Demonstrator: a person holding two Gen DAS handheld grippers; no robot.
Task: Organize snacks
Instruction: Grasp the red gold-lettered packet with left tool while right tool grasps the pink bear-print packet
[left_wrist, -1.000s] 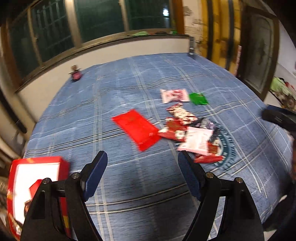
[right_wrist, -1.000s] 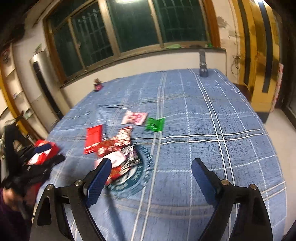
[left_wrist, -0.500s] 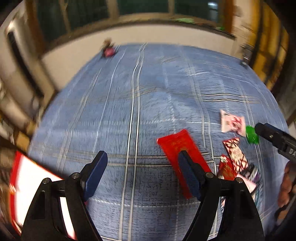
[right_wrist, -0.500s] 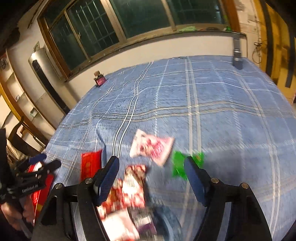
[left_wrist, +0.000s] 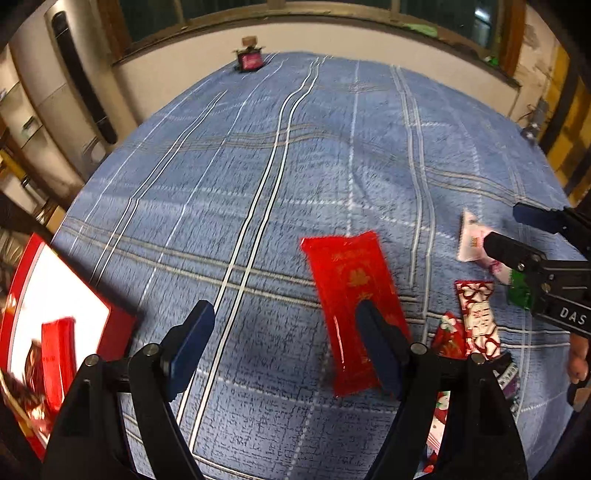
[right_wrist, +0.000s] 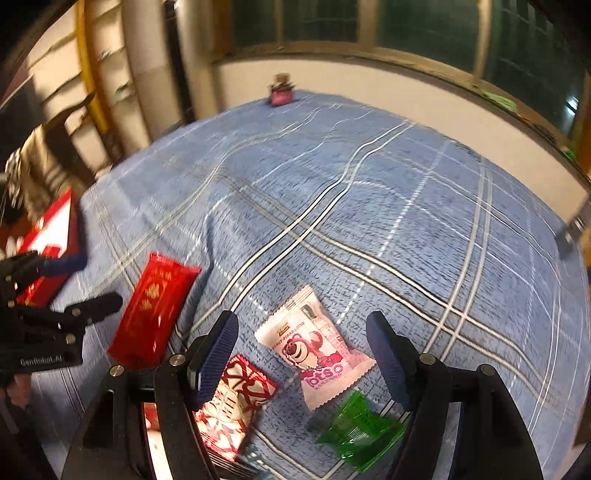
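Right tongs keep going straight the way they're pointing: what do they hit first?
Most likely the pink snack packet, lying flat on the blue cloth between the open right tongs; depth is uncertain.

snack packets (right_wrist: 314, 350) on tablecloth (right_wrist: 369, 192), box (left_wrist: 55, 314) left

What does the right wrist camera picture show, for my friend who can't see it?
The right hand-held gripper hovers open above a pink bear snack packet on a blue checked cloth. A green packet lies nearer, a red-and-white one and a long red packet to the left.
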